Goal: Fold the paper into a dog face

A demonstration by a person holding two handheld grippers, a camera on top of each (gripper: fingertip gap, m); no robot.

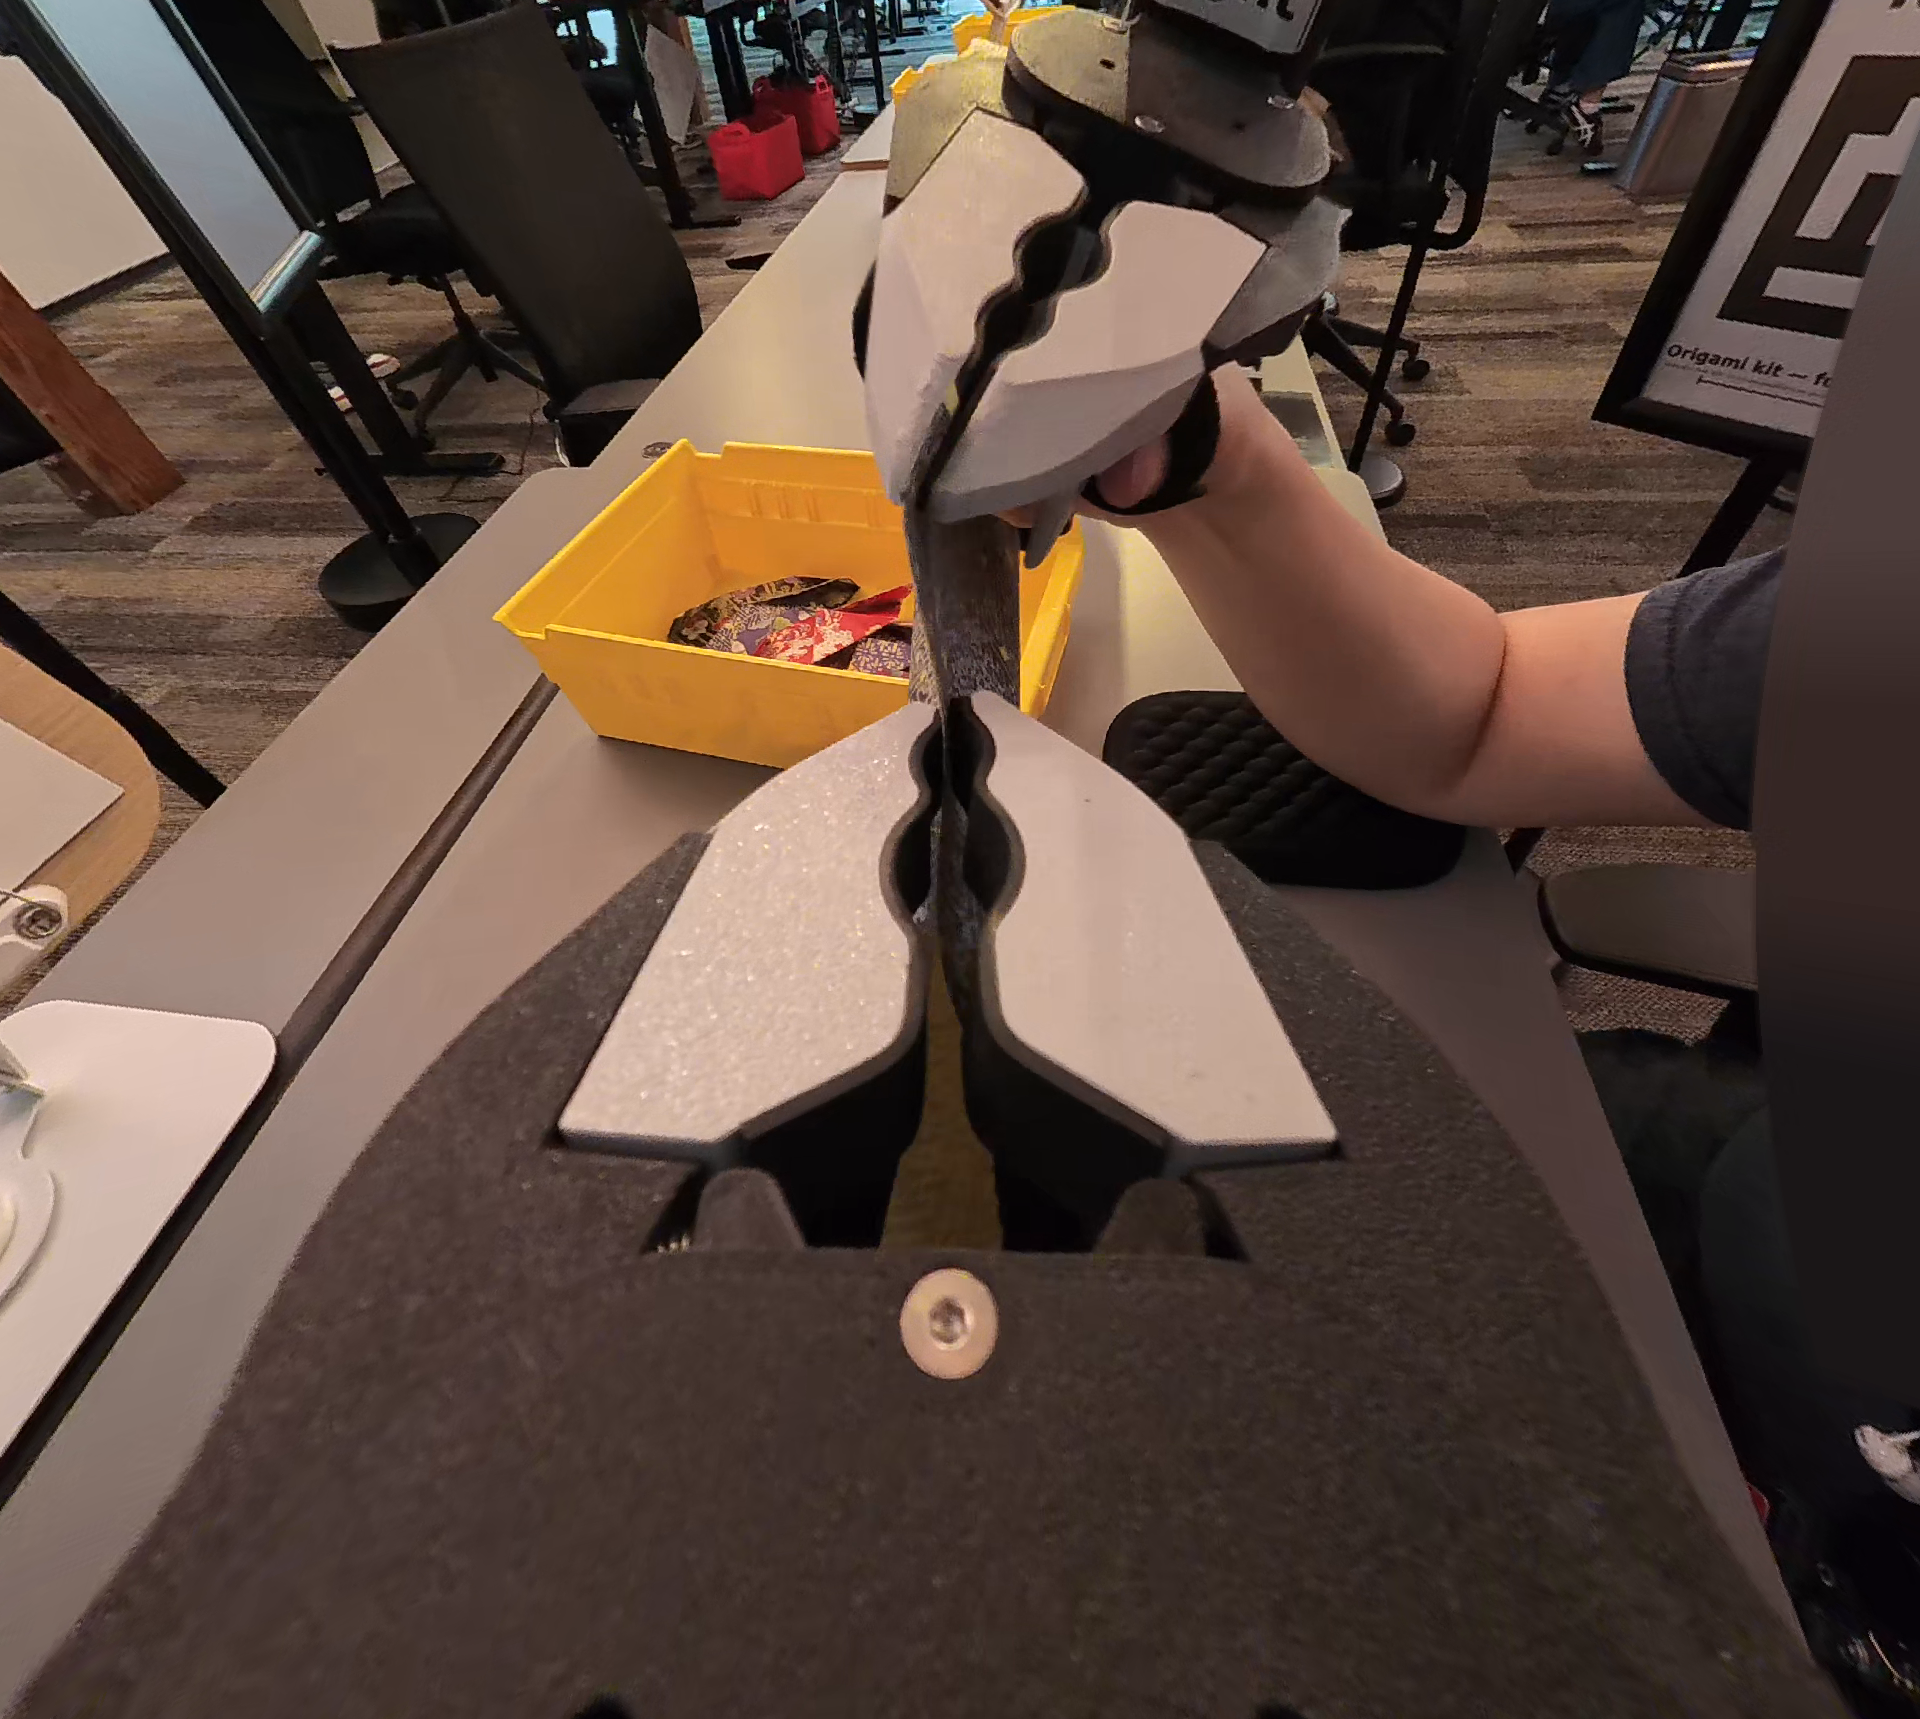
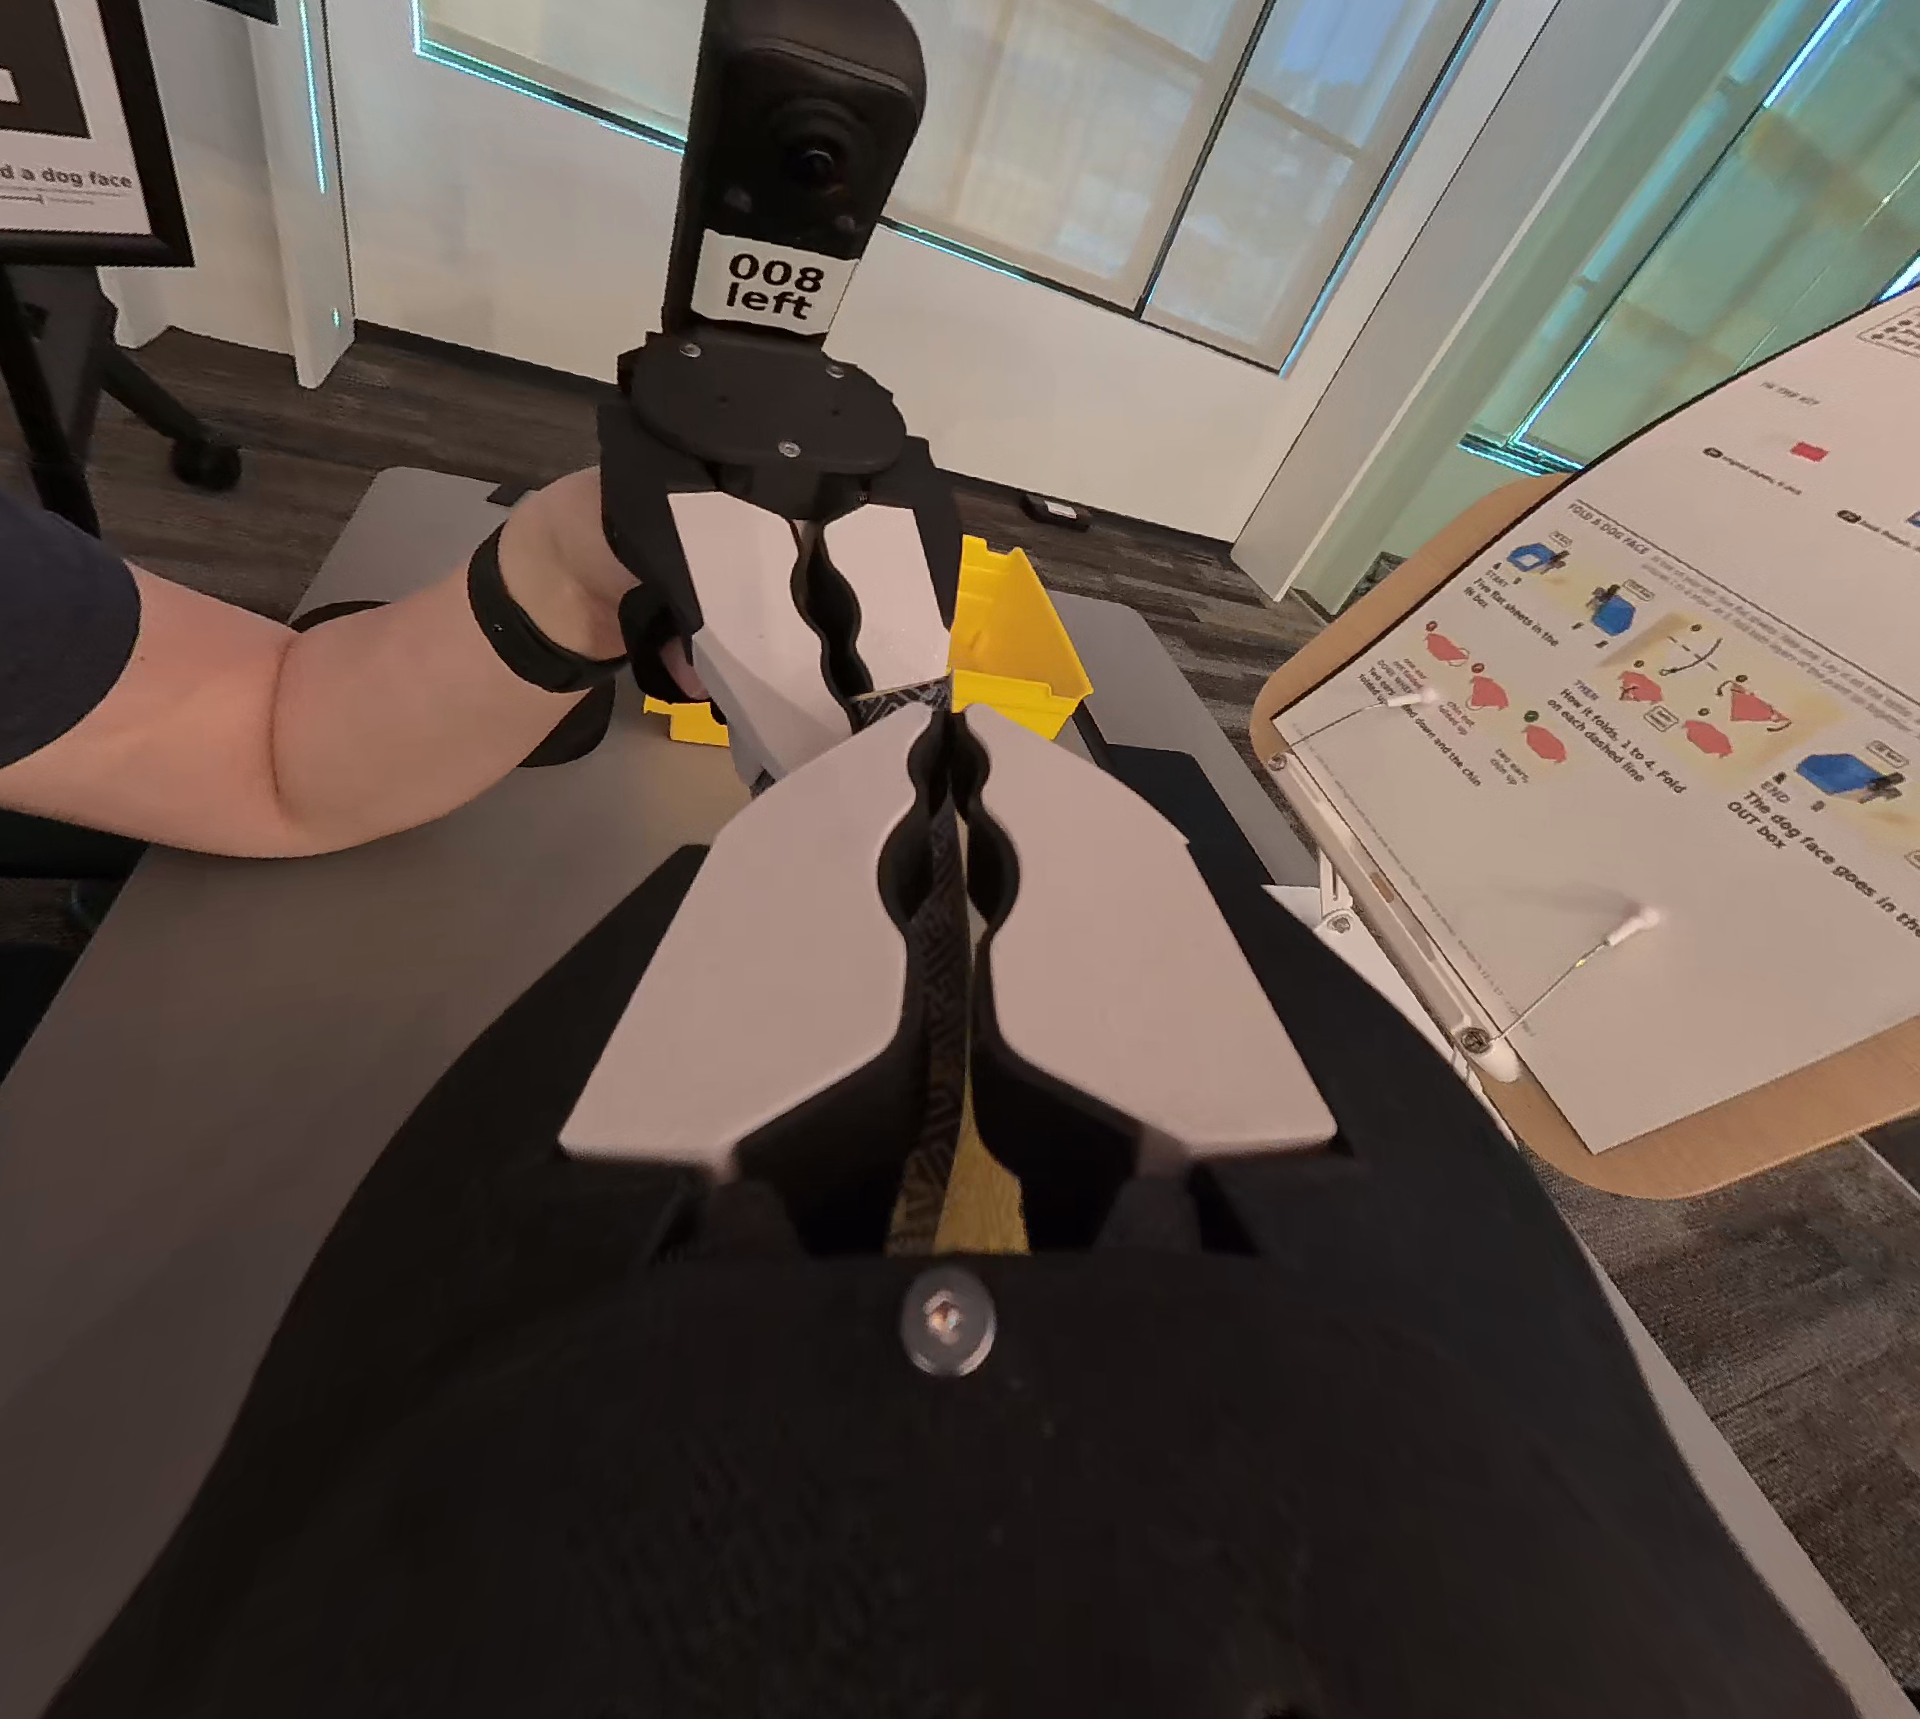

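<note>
A dark patterned paper with a yellow underside is held in the air, stretched edge-on between both grippers above the grey table. My left gripper is shut on its near end. My right gripper comes from above and is shut on its far end. In the right wrist view the paper runs through the closed fingers of my right gripper, and my left gripper pinches it just beyond. A person's hand holds each gripper.
A yellow bin with several patterned papers stands on the table behind the grippers; it also shows in the right wrist view. A black pad lies to the right. An instruction board stands nearby, and a framed sign. The grippers are tip to tip, or close to it.
</note>
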